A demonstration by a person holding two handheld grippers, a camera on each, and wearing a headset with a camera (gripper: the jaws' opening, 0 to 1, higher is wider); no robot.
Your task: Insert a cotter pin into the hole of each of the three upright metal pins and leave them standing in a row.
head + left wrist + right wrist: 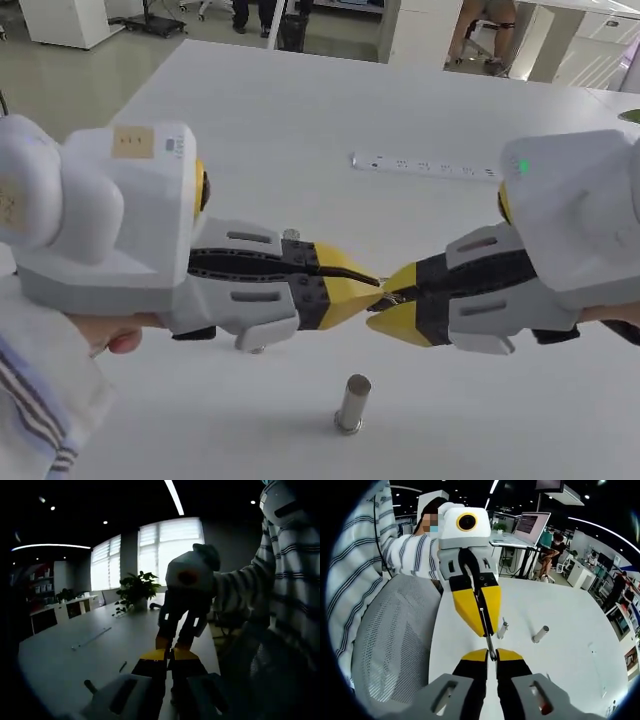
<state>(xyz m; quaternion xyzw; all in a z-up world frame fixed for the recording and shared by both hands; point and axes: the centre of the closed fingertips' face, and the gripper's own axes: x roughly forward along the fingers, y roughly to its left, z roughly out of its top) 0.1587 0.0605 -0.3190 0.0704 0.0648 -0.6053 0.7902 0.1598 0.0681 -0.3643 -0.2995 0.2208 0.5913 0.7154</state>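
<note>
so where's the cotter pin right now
In the right gripper view the cotter pin hangs over the table, pinched between the tips of the left gripper and the right gripper, beside a standing metal pin.

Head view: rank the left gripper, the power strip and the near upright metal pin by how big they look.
1. left gripper, largest, though nearness to the camera inflates it.
2. power strip, long but thin.
3. upright metal pin, smallest.

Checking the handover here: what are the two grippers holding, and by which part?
A thin cotter pin spans the two: the left gripper has its jaws shut on one end, the right gripper on the other.
</note>
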